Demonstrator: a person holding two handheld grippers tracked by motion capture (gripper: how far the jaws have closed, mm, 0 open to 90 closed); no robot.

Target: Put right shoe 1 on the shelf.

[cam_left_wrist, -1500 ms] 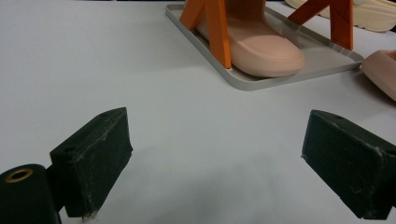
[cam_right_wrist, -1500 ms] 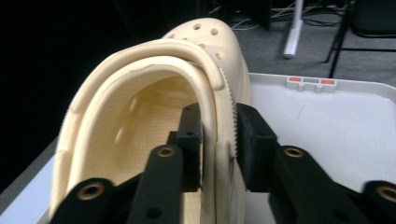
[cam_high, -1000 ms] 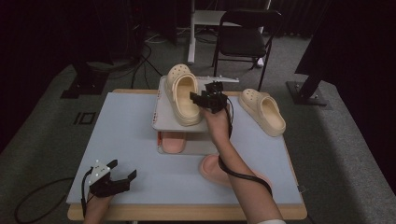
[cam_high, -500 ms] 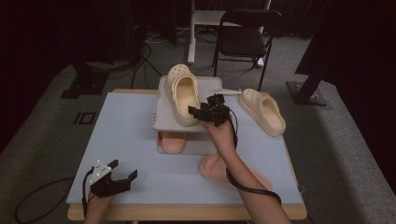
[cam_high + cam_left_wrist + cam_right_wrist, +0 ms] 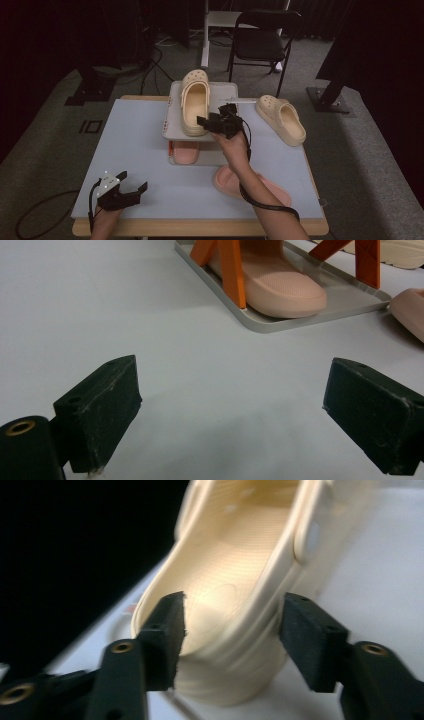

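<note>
High view: my right gripper (image 5: 212,121) has pulled back off the top shelf (image 5: 220,95) toward me since a second ago; the cream clog (image 5: 194,101) stays put, so I judge it placed. Second clog (image 5: 281,119) waits on the table (image 5: 135,150), to the right. Left gripper (image 5: 125,189) idles, open, near corner.

Left gripper view: jaws wide apart over bare table, pink slipper (image 5: 280,282) on the lower tray (image 5: 350,300) ahead.

Right gripper view: jaws spread, empty, clog heel just ahead between them; contact unclear.
</note>
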